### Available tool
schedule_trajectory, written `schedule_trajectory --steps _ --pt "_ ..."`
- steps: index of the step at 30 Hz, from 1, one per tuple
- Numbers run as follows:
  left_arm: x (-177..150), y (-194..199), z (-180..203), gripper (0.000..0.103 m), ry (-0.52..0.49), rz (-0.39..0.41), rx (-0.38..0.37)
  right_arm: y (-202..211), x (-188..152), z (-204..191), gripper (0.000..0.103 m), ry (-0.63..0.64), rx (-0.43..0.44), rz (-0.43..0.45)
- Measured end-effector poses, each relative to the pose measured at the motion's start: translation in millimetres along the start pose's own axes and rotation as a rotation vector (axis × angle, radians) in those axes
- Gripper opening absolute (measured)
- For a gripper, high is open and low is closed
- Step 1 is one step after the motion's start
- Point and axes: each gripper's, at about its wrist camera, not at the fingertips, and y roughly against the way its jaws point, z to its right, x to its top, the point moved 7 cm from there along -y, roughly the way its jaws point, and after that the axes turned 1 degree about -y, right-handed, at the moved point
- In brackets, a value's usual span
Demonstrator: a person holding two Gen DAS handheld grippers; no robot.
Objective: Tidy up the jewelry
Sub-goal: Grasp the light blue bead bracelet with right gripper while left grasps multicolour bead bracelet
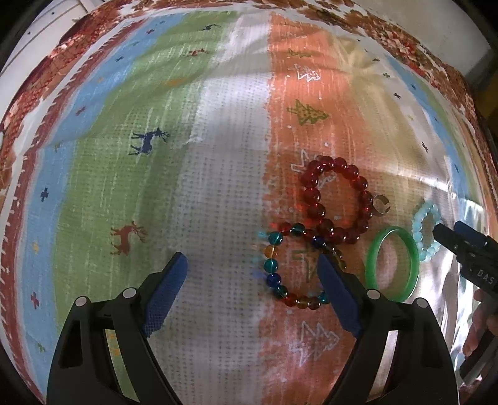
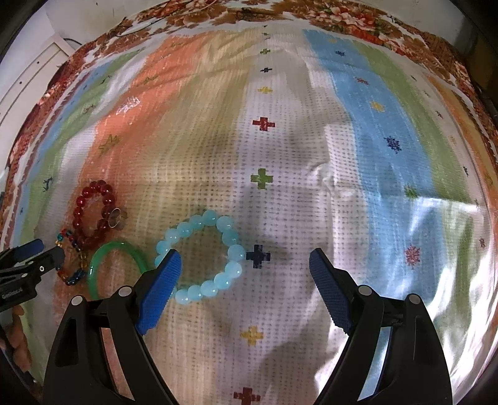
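Observation:
A red bead bracelet (image 1: 337,201) lies on the striped cloth with a small silver ring (image 1: 381,205) at its right. A multicolour bead bracelet (image 1: 280,264) lies just below it, a green bangle (image 1: 392,263) to its right, and a light blue bead bracelet (image 1: 421,230) further right. My left gripper (image 1: 253,264) is open and empty, its right finger over the multicolour bracelet. My right gripper (image 2: 246,258) is open and empty, its left finger over the light blue bracelet (image 2: 202,255). The red bracelet (image 2: 93,212), ring (image 2: 115,216) and bangle (image 2: 115,264) show at left.
The striped patterned cloth (image 1: 218,187) under clear plastic covers the table, with a floral border (image 2: 342,15) at the far edge. The right gripper's body (image 1: 467,252) shows at the left view's right edge; the left gripper's body (image 2: 28,264) at the right view's left edge.

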Motion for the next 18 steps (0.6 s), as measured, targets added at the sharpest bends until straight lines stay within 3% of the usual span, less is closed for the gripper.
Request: schedule_trajectory --steps 9,12,16,18 --pt "-6 -6 3 0.074 -0.072 -0.01 0.089 -12 -3 -3 0.083 0.049 -0.052 -0.009" --pt "-6 -5 2 0.063 -0.082 -0.002 0.111 -13 -4 -2 0.078 0.053 -0.063 -0.007" --pt "-6 -2 -1 0.039 -0.096 0.003 0.121 -10 -4 0 0.056 0.053 -0.066 -0.002" --pt "-6 -2 3 0.024 -0.11 0.0 0.122 -8 -4 -4 0.039 0.075 -0.06 0.001"
